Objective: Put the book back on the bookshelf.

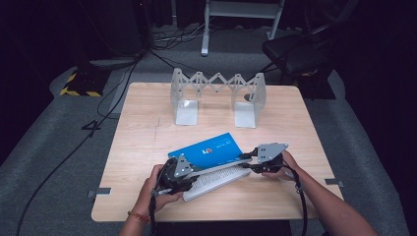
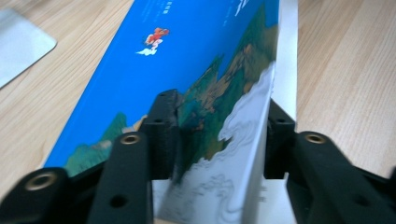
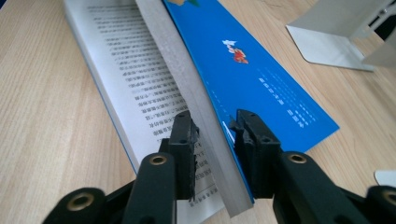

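Dark room hides all beyond table (image 1: 147, 128); tongs (image 3: 215, 126) grip half-open book (image 3: 243, 60).

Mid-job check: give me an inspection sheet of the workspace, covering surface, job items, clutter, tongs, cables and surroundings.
Surface: wooden table, light wood.
Job's things: blue book lying open, one part of it lifted.
Clutter: folding metal book rack at the far edge.
Grippers: left tongs straddle the cover end; right tongs shut on the raised block of pages.
Cables: a cable trails from the right tongs; floor cables on the left.
Surroundings: grey carpet, dark chair.
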Demonstrator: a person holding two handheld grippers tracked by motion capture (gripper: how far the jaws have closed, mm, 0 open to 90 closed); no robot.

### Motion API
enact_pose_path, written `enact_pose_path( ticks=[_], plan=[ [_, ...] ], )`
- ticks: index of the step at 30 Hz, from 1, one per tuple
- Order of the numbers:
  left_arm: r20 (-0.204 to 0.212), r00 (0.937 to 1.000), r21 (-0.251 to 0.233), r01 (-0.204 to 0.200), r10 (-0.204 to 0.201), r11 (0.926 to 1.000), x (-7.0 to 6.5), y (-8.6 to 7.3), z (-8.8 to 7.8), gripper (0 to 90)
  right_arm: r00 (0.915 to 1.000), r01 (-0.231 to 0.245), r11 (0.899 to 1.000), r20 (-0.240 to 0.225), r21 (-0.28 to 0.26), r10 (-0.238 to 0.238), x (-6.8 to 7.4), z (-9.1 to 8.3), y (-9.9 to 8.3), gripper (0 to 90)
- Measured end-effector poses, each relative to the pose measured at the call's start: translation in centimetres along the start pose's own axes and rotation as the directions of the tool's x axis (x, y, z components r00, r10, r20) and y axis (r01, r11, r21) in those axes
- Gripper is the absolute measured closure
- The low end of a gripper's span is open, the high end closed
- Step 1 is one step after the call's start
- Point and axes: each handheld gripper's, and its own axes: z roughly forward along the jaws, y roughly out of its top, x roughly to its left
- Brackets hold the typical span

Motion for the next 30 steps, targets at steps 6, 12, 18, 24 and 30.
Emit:
enact_pose_path(
  ticks=[6, 12, 18, 24, 30],
  plan=[
    [-0.049, 0.9988, -0.011, 0.009, -0.009, 0.9999, -1.7, 0.9, -1.0, 43.3, 0.9995, 0.031, 0.999, 0.002, 0.02, -0.031, 0.6, 0.5, 1.1, 71.5],
    [-0.121, 0.9924, 0.061, -0.013, 0.02, 0.9981, -3.0, 2.0, 0.5, 39.9, 0.9993, 0.038, 0.999, -0.002, 0.028, -0.038, 0.8, 0.8, 1.5, 72.1],
    [-0.159, 0.9863, 0.114, -0.024, 0.042, 0.9932, -2.4, 1.1, 1.5, 61.9, 0.9986, 0.053, 0.997, 0.003, 0.049, -0.053, 1.2, 1.1, 2.0, 71.7],
    [-0.137, 0.9887, 0.095, -0.049, 0.062, 0.9942, -1.8, 0.5, 1.4, 66.4, 0.9984, 0.057, 0.997, 0.002, 0.044, -0.057, 1.2, 1.2, 2.2, 71.1],
    [-0.091, 0.9938, 0.077, -0.057, 0.064, 0.9954, -1.1, 0.1, 1.3, 68.3, 0.9996, 0.022, 1.0, -0.019, -0.005, -0.022, 0.5, 1.5, 1.3, 62.3]
  ],
)
